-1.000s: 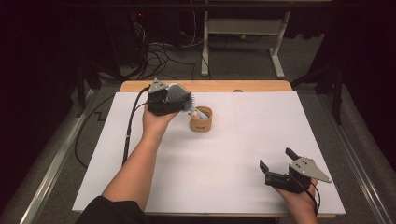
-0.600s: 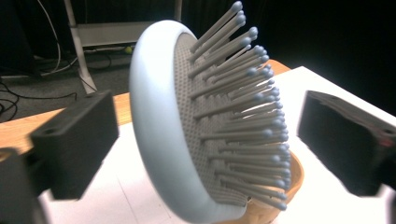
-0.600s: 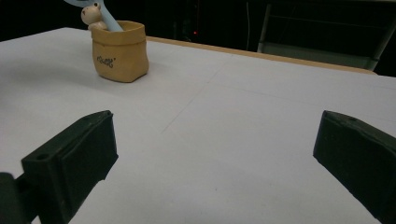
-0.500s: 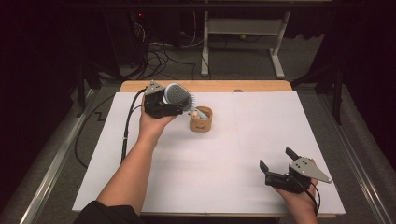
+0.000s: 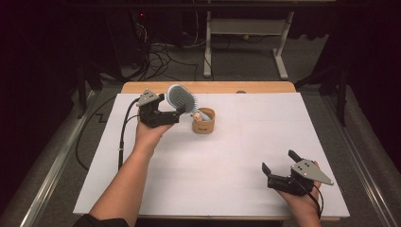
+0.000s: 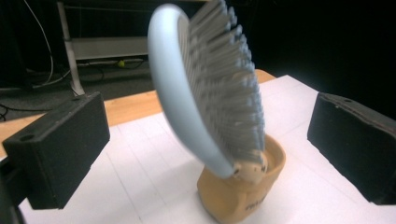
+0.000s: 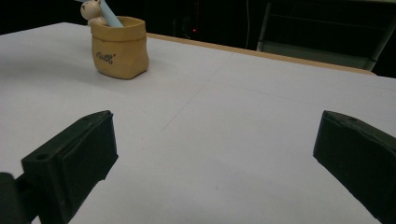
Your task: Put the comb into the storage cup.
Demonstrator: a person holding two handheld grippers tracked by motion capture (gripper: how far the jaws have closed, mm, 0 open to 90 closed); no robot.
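The hairbrush (image 5: 182,98) stands handle-down in the small tan pot (image 5: 204,121) near the far middle of the white table (image 5: 227,179), leaning toward the left gripper (image 5: 176,113), whose jaws are spread wide either side of the brush head and hold nothing; this looks like the letting-go after setting the brush in. Next that hand needs to draw back without tipping brush or pot. A second ago it was nearer the pot; the right gripper (image 5: 279,166), open and empty, hasn't moved.
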